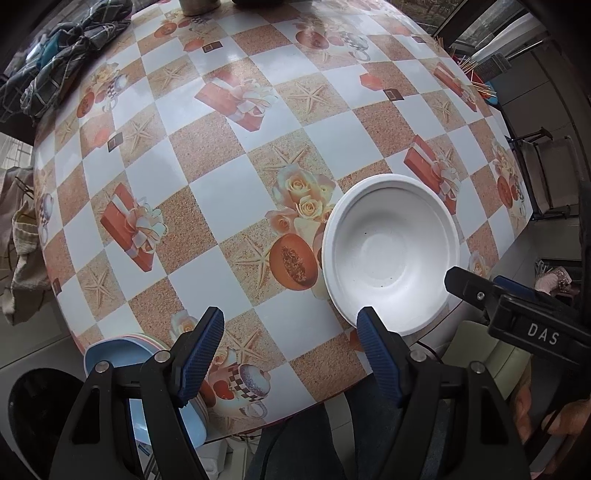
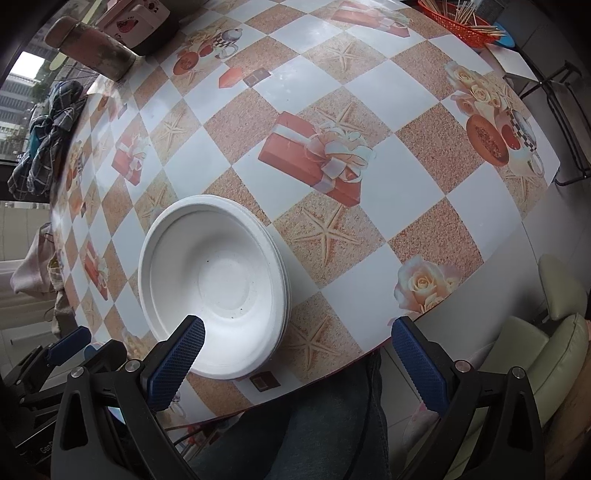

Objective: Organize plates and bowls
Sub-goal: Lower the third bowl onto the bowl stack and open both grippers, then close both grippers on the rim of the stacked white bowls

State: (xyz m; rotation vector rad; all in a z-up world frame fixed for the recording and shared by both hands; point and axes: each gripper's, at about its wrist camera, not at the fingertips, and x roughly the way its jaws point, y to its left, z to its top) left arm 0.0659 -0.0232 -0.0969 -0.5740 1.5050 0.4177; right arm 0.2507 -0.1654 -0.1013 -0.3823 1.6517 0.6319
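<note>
A stack of white paper bowls [image 1: 391,254] sits near the table's front edge; it also shows in the right wrist view [image 2: 214,284]. A stack of light blue plates [image 1: 122,354] lies at the front left edge, partly hidden by my left gripper. My left gripper [image 1: 291,332] is open and empty above the front edge, between plates and bowls. My right gripper [image 2: 297,338] is open and empty, its left finger over the bowls' near rim. It also shows in the left wrist view [image 1: 480,290].
The patterned table [image 1: 229,192] carries a checked cloth [image 1: 62,66] at the far left, a brown cup [image 2: 92,48] and a pink box [image 2: 136,18] at the back, and a red basket of sticks [image 2: 461,22] at the far right. A green chair [image 2: 546,332] stands at the right.
</note>
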